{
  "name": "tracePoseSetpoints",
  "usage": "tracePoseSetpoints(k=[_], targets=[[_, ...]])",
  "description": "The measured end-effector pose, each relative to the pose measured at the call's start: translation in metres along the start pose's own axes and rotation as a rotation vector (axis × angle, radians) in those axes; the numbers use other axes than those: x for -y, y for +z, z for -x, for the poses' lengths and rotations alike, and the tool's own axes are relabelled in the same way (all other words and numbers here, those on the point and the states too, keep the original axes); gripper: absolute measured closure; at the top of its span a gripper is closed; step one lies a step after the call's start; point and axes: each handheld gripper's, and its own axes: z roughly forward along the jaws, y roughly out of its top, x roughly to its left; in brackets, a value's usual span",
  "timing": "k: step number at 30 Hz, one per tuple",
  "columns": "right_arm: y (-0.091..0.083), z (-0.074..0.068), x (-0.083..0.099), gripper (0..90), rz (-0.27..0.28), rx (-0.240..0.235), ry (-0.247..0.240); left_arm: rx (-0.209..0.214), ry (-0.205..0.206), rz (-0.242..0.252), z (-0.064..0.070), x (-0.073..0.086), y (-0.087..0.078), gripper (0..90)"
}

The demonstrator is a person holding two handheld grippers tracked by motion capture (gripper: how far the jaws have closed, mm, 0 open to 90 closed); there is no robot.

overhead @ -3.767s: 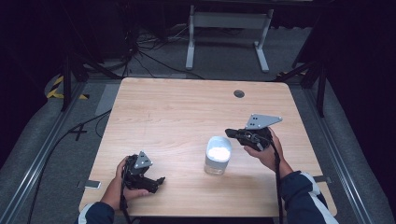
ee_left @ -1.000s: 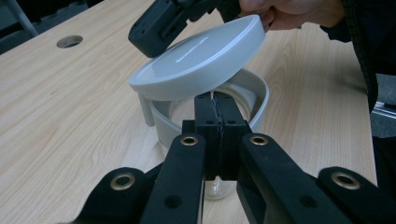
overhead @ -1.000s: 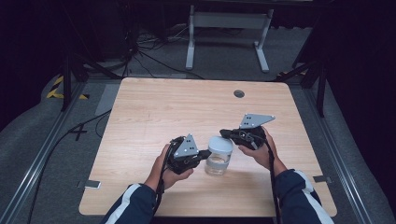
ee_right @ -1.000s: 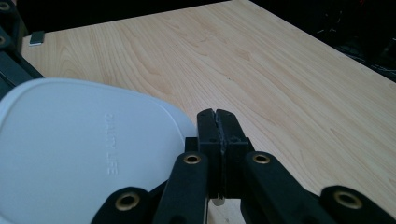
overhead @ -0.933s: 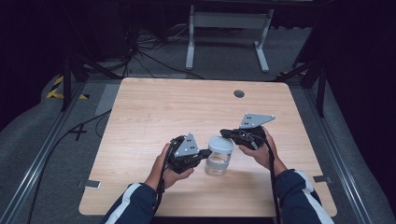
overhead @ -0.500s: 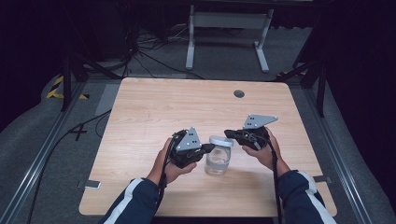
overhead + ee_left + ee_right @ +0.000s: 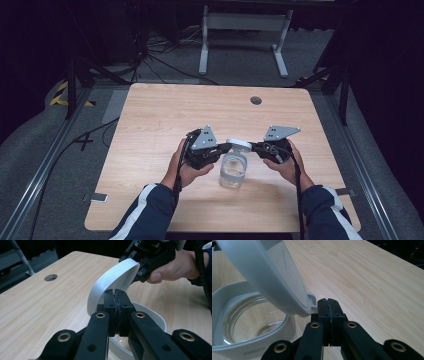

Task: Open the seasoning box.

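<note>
A clear jar with a white rim stands on the wooden table between both hands. Its white lid is tilted up above the mouth. My left gripper comes in from the left; in the left gripper view its jaws are pressed shut at the jar rim, under the low end of the lid. My right gripper reaches in from the right, and its jaws are shut on the small tab of the raised lid. The open jar rim lies below.
A round cable hole sits in the table near the far edge. Bare wood lies on all sides of the jar. Beyond the table, a metal stand and cables rest on the dark floor.
The left hand has come from the near left corner up to the jar. The lid, earlier flat on the jar, now stands tilted up on the right gripper's side.
</note>
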Motion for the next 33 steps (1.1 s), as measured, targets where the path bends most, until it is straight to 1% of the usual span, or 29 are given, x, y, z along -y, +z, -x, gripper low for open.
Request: tracePoseSetpoints(k=[1, 3, 4, 5, 6, 7, 9, 10, 11, 12, 13, 14, 15, 18, 20, 21, 22, 23, 26, 28, 29, 31, 33], targets=[[-0.001, 0.0, 0.001, 90.0, -0.003, -0.003, 0.004, -0.004, -0.002, -0.001, -0.001, 0.0, 0.001, 87.8], [-0.001, 0.0, 0.002, 90.0, -0.005, -0.006, 0.004, -0.014, 0.008, 0.001, -0.003, -0.001, 0.003, 87.9], [-0.001, 0.0, 0.003, 90.0, -0.007, -0.004, 0.004, -0.008, -0.001, -0.002, -0.004, -0.001, 0.004, 87.9], [-0.002, 0.0, 0.003, 90.0, -0.008, -0.005, 0.007, -0.01, -0.006, 0.005, -0.004, -0.001, 0.005, 88.1], [-0.002, 0.0, 0.003, 90.0, -0.006, -0.006, 0.004, -0.013, 0.0, 0.007, -0.005, -0.001, 0.005, 88.1], [-0.002, 0.0, 0.003, 90.0, -0.005, -0.006, 0.004, -0.012, -0.007, 0.008, -0.005, -0.001, 0.006, 88.1], [-0.003, -0.001, 0.004, 90.0, -0.007, -0.004, 0.004, -0.021, -0.004, 0.001, -0.007, -0.001, 0.006, 87.8], [-0.003, -0.001, 0.005, 90.0, -0.007, -0.004, 0.002, -0.013, -0.018, 0.003, -0.007, 0.0, 0.007, 87.7], [-0.003, -0.001, 0.006, 90.0, -0.009, -0.003, 0.001, -0.013, -0.018, 0.001, -0.008, 0.0, 0.007, 87.5], [-0.003, -0.001, 0.006, 90.0, -0.01, -0.001, 0.002, -0.02, -0.004, -0.003, -0.009, 0.0, 0.007, 87.3], [-0.003, -0.001, 0.007, 90.0, -0.011, -0.002, 0.004, -0.011, -0.027, 0.002, -0.007, 0.0, 0.007, 87.3], [-0.004, -0.001, 0.007, 90.0, -0.012, 0.0, 0.004, -0.018, -0.016, 0.002, -0.008, 0.0, 0.006, 87.3], [-0.005, -0.001, 0.007, 90.0, -0.013, 0.006, 0.001, -0.017, -0.017, 0.0, -0.008, 0.001, 0.005, 87.0], [-0.008, 0.0, 0.009, 90.0, -0.017, 0.018, 0.001, -0.027, -0.009, -0.007, -0.009, 0.003, -0.002, 86.3], [-0.011, 0.0, 0.01, 90.0, -0.021, 0.027, 0.002, -0.028, -0.012, -0.013, -0.008, 0.005, -0.006, 85.0], [-0.013, 0.001, 0.011, 90.0, -0.022, 0.032, -0.004, -0.036, -0.011, -0.014, -0.008, 0.006, -0.008, 83.9], [-0.014, 0.0, 0.011, 90.0, -0.023, 0.036, -0.004, -0.037, -0.012, -0.022, -0.008, 0.008, -0.011, 83.4], [-0.016, 0.001, 0.011, 90.0, -0.022, 0.039, -0.008, -0.042, -0.004, -0.03, -0.007, 0.01, -0.013, 83.0], [-0.021, 0.0, 0.012, 89.8, -0.028, 0.049, -0.013, -0.057, 0.021, -0.053, -0.007, 0.017, -0.022, 81.3], [-0.024, -0.001, 0.013, 89.6, -0.034, 0.053, -0.017, -0.064, 0.022, -0.064, -0.007, 0.022, -0.028, 79.9], [-0.026, -0.001, 0.014, 89.6, -0.038, 0.058, -0.019, -0.065, 0.009, -0.066, -0.006, 0.025, -0.031, 79.4], [-0.03, -0.002, 0.015, 89.3, -0.038, 0.065, -0.023, -0.071, 0.023, -0.081, -0.007, 0.03, -0.038, 78.7], [-0.033, -0.001, 0.016, 87.0, -0.045, 0.075, -0.027, -0.079, 0.021, -0.085, -0.008, 0.036, -0.043, 77.6]])
